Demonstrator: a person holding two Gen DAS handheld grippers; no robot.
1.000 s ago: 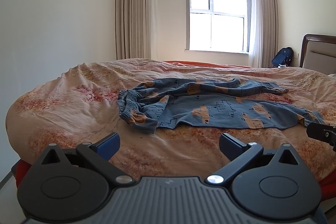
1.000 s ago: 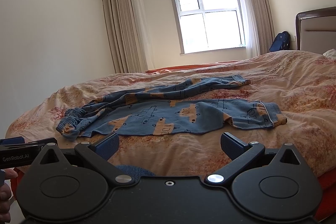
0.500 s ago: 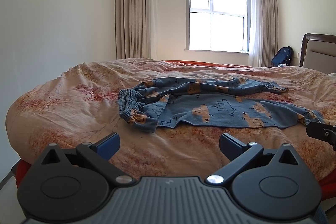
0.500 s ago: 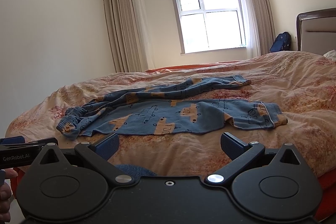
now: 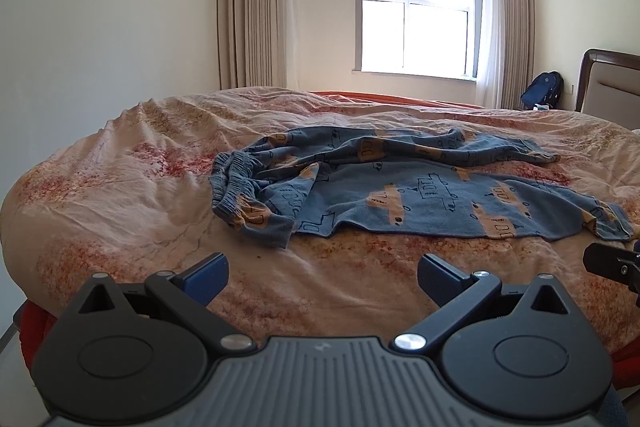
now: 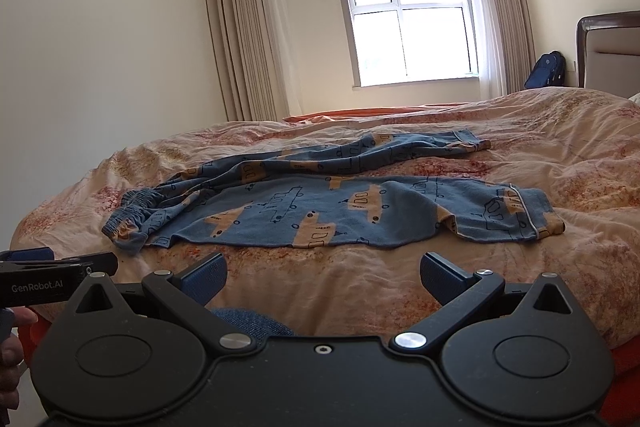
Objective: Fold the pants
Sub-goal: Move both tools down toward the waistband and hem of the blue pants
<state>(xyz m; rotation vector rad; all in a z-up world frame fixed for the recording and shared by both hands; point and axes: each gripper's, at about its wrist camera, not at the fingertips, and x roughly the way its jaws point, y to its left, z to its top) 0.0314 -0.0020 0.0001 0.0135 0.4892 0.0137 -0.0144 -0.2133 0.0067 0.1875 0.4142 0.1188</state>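
Pants (image 5: 400, 195): blue printed knit, spread unfolded on bed (image 5: 120, 195); likely light, limp, non-slip; grasp at bunched waistband or cuffs; left gripper (image 5: 322, 277) and right gripper (image 6: 322, 277) jaws spread, empty

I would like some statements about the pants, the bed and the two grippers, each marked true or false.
1. The pants lie spread on the bed. True.
2. The left gripper holds the waistband. False: it is open and apart from the pants.
3. The right gripper is open and holds nothing. True.
4. The pants are already folded in half. False: both legs lie stretched out.
5. The waistband is bunched up. True.
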